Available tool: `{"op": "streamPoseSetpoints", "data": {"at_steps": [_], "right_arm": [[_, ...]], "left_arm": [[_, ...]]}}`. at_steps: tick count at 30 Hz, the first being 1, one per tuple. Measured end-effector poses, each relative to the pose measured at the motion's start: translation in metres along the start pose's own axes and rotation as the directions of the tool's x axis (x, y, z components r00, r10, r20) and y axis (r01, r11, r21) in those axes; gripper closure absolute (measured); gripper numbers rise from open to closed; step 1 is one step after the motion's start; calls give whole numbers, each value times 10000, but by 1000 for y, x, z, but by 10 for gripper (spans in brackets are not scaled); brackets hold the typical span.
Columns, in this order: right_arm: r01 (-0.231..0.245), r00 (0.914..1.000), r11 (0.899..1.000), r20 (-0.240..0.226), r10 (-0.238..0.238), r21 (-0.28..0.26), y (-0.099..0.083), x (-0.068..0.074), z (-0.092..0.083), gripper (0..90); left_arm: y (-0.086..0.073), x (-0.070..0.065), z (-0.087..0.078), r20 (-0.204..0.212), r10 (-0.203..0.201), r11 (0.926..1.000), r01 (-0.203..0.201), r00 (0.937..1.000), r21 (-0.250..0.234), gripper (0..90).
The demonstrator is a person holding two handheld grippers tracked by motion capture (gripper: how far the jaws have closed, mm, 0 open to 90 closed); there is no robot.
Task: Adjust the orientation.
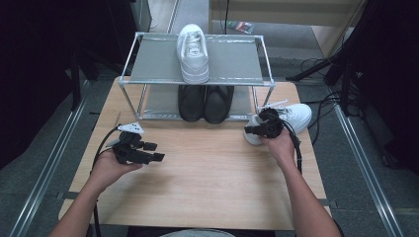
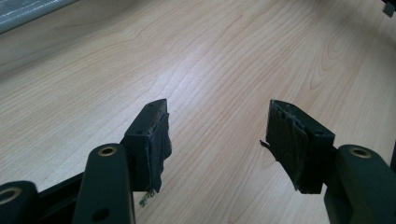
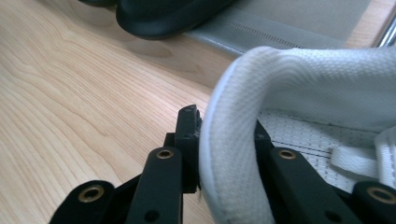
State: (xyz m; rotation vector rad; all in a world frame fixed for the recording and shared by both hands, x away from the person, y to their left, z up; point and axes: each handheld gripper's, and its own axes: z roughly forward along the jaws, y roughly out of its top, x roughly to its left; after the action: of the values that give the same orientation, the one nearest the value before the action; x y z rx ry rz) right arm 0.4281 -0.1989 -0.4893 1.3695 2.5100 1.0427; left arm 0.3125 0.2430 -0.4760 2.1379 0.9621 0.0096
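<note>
A white shoe (image 1: 296, 116) lies on the wooden table (image 1: 207, 182) at the right, just in front of the shoe rack (image 1: 197, 83). My right gripper (image 1: 261, 124) is shut on its heel end. In the right gripper view one jaw presses the outside of the white heel wall (image 3: 233, 140) and the other sits inside the shoe, with the gripper (image 3: 224, 126) astride the rim. My left gripper (image 1: 154, 151) rests low over the table at the left, open, with nothing between its jaws (image 2: 219, 116).
A second white shoe (image 1: 192, 52) stands on the rack's top shelf. A pair of black shoes (image 1: 205, 101) sits on the lower shelf, close to the held shoe (image 3: 163, 16). Cables lie on the floor to the right (image 1: 321, 106).
</note>
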Motion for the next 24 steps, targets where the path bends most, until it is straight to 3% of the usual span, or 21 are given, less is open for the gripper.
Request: {"op": "streamPoseSetpoints", "data": {"at_steps": [8,12,20,24], "right_arm": [[320,9988,9991,367,-311,-265,3,5,-15,770],[882,9926,9961,846,-876,-37,3,12,-20,765],[905,9934,9956,725,-887,-226,-1,30,-38,755],[961,9948,9951,357,-953,-216,-9,42,-46,757]], "left_arm": [[2,2,1,60,-1,10000,1,10000,3,401],[4,2,3,47,72,10000,-72,10000,62,401],[9,1,7,152,270,9996,-272,9995,79,401],[13,0,10,217,350,9993,-353,9992,153,401]]}}
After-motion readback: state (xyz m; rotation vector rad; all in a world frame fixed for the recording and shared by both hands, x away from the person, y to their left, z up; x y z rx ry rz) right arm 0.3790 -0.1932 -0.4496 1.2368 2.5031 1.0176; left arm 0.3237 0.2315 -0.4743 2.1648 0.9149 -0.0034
